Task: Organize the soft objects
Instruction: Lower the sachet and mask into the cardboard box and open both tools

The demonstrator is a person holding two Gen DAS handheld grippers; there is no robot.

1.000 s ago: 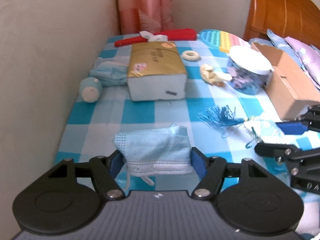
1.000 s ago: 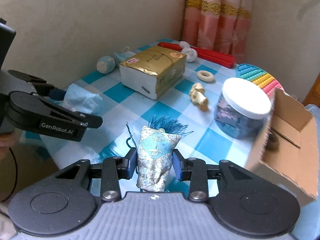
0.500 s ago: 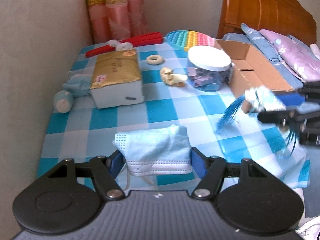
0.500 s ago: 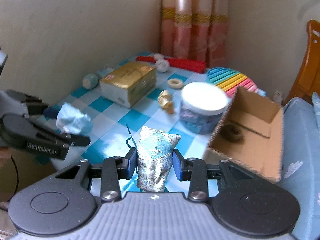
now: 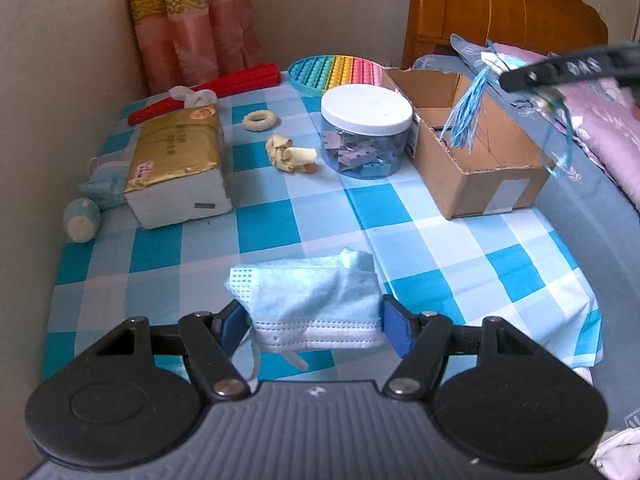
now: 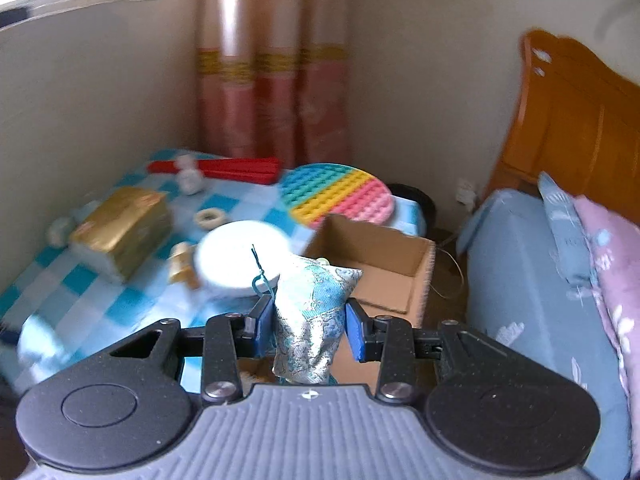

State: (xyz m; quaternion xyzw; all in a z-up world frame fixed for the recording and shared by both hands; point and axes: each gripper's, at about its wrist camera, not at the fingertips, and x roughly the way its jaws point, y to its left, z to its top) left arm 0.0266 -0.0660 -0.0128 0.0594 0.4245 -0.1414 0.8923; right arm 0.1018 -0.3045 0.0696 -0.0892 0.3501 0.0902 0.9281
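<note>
My left gripper (image 5: 314,326) is shut on a light blue face mask (image 5: 308,300) and holds it above the near part of the checked table. My right gripper (image 6: 306,330) is shut on a blue brocade sachet (image 6: 312,320) and hovers over the open cardboard box (image 6: 384,260). In the left wrist view the right gripper (image 5: 568,68) shows at top right above the box (image 5: 476,168), with the sachet's blue tassel (image 5: 466,112) hanging into it.
On the blue checked table (image 5: 400,240) are a gold tissue pack (image 5: 178,164), a clear jar with white lid (image 5: 366,136), a rainbow pop mat (image 5: 336,70), a red folded item (image 5: 224,88), a rope ring (image 5: 262,120) and a small plush (image 5: 82,220). A bed (image 6: 560,280) lies right.
My right gripper has carried the sachet up and to the right, from beside the table's edge to above the cardboard box. My left gripper keeps the mask and has risen slightly.
</note>
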